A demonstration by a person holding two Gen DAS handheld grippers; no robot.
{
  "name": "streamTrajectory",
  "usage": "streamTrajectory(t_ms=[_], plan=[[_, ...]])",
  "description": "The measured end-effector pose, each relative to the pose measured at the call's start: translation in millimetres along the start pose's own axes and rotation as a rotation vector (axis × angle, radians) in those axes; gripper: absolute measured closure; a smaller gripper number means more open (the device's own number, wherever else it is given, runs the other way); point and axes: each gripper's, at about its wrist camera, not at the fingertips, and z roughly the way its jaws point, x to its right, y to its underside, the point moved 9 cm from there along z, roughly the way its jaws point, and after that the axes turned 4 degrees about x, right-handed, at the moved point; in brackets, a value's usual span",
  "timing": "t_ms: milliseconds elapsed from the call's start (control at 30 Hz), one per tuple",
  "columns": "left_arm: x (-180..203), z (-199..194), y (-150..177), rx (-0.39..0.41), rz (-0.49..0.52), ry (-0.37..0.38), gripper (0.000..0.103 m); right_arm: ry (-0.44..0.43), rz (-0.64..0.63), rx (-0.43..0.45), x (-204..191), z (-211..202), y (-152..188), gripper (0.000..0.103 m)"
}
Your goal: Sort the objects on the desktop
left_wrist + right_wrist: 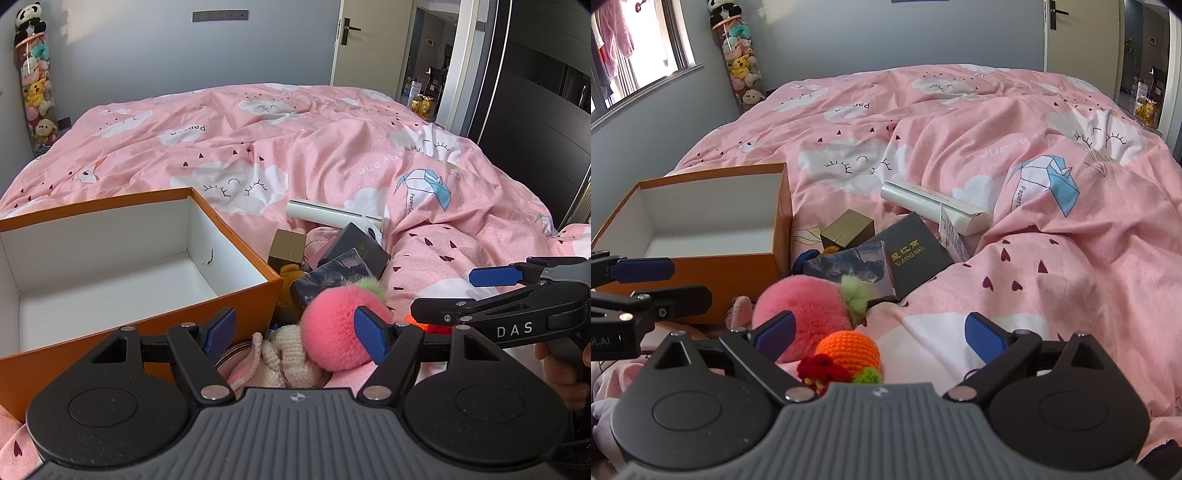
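Note:
An orange box (92, 350) (713, 275) with a white inside stands open on the pink bed. Right of it lies a pile: a fluffy pink ball (336, 328) (801, 314), a cream knitted toy (291, 365), a crocheted orange fruit (849, 349), a dark picture box (332, 275) (849, 269), a black box with gold lettering (912, 253), a small gold box (286, 245) (847, 229) and a white tube box (332, 214) (934, 203). My left gripper (295, 332) stands open over the knitted toy and the pink ball. My right gripper (882, 334) (469, 295) hangs open above the orange fruit.
The pink quilt (295, 155) lies in rumpled folds across the bed, with a raised fold (1052, 258) to the right of the pile. A clear tube of plush toys (742, 70) stands by the far wall. A door (369, 40) stands open at the far right.

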Motion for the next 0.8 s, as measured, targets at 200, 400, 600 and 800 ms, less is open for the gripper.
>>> streamTrajectory(t_ms=[200,400,600,800], plan=[[-0.7,0.2,0.5,-0.002,0.000,0.000,0.020,0.001,0.003,-0.005,0.8,0.8,1.1,0.004],[-0.9,0.5,0.8,-0.005,-0.002,0.003,0.020,0.002,0.005,-0.007,2.1,0.9,1.6,0.004],[0.2,1.0,1.2,-0.006,-0.002,0.003,0.020,0.002,0.005,-0.007,2.2,1.0,1.6,0.005],[0.9,0.4,0.1,-0.003,-0.012,0.001,0.020,0.003,0.004,0.001,3.4,0.2,0.2,0.006]])
